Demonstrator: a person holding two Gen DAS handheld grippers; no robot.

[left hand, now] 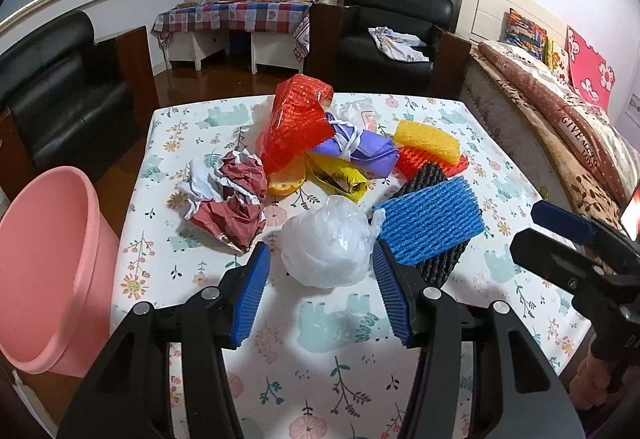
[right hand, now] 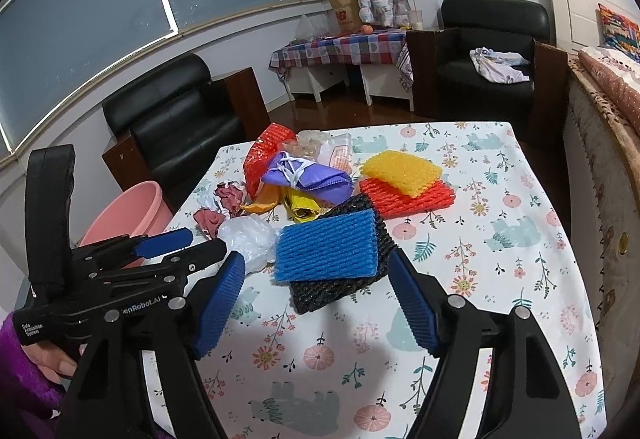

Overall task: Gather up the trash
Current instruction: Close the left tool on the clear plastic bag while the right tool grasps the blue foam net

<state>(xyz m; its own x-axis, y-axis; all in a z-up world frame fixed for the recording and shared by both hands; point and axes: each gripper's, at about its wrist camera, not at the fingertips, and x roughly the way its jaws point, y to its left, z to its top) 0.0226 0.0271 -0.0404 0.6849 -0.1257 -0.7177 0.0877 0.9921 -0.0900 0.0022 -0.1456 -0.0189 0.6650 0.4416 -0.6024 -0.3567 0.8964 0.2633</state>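
Trash lies heaped on the floral-cloth table (left hand: 320,367). My left gripper (left hand: 320,295) is open, its blue pads on either side of a crumpled white plastic bag (left hand: 324,243) without pressing it. Left of the bag lies crumpled red-and-white paper (left hand: 228,199). My right gripper (right hand: 316,299) is open over a blue foam net (right hand: 328,247) that lies on a black foam net (right hand: 340,287). Further back are a red mesh bag (left hand: 296,123), a purple bag (left hand: 360,151), a yellow wrapper (left hand: 340,179) and yellow foam (right hand: 400,167) on orange foam (right hand: 408,195).
A pink bucket (left hand: 48,279) stands off the table's left edge. Black armchairs (left hand: 388,31) stand behind and to the left. A bed (left hand: 560,111) runs along the right side. A low table with a checked cloth (left hand: 236,15) is at the back wall.
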